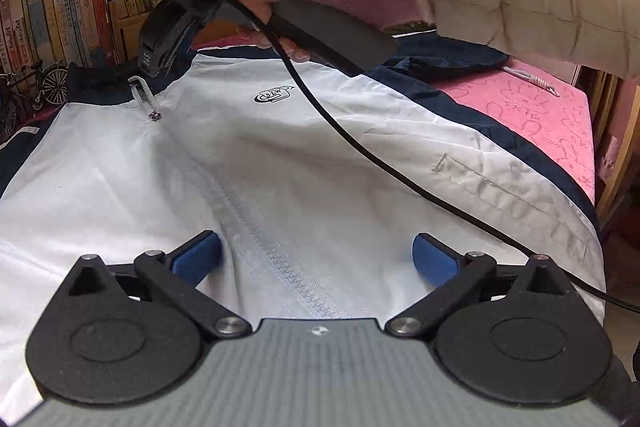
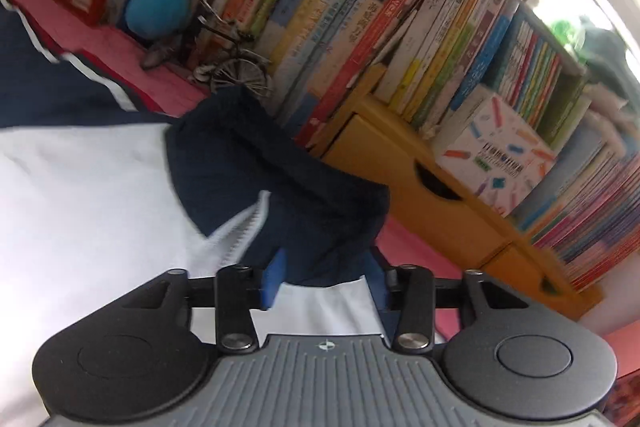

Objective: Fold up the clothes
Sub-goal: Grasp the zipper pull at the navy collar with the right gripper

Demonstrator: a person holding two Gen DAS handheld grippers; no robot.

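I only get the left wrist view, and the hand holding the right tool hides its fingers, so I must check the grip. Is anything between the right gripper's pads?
Observer: Yes. In the right wrist view, the right gripper has the jacket's navy collar bunched between its blue pads.
Operator: Is any white fabric caught too?
Observer: White fabric shows just below the pads, but I cannot tell whether it is pinched.
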